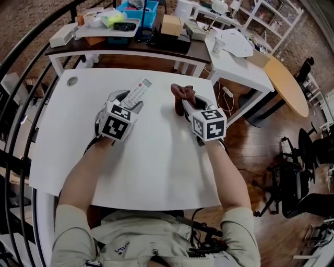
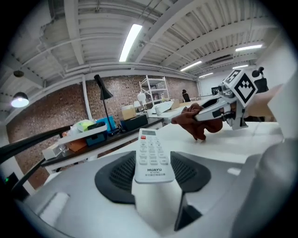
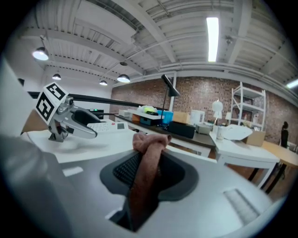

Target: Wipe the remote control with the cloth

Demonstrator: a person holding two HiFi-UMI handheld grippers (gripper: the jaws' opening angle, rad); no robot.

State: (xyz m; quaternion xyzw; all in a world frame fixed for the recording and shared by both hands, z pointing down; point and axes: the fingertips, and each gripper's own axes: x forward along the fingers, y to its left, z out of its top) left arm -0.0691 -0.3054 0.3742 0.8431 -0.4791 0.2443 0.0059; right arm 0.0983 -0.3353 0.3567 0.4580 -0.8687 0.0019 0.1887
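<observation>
A white remote control (image 2: 151, 154) with grey buttons and a red one near its far end sticks out from between my left gripper's (image 2: 151, 174) jaws, which are shut on it. In the head view the remote control (image 1: 137, 92) points away over the white table (image 1: 156, 161), above my left gripper (image 1: 127, 103). My right gripper (image 3: 148, 173) is shut on a brown cloth (image 3: 148, 160) that stands bunched up between its pads. The cloth (image 1: 183, 94) shows at the front of my right gripper (image 1: 187, 104) in the head view. Both grippers are held off the table, side by side.
A dark table (image 1: 125, 44) behind the white one carries a blue bin (image 1: 140, 11), a tray and boxes. A white side table (image 1: 237, 52) and a round wooden top (image 1: 286, 83) stand to the right. A black railing (image 1: 21, 57) runs along the left.
</observation>
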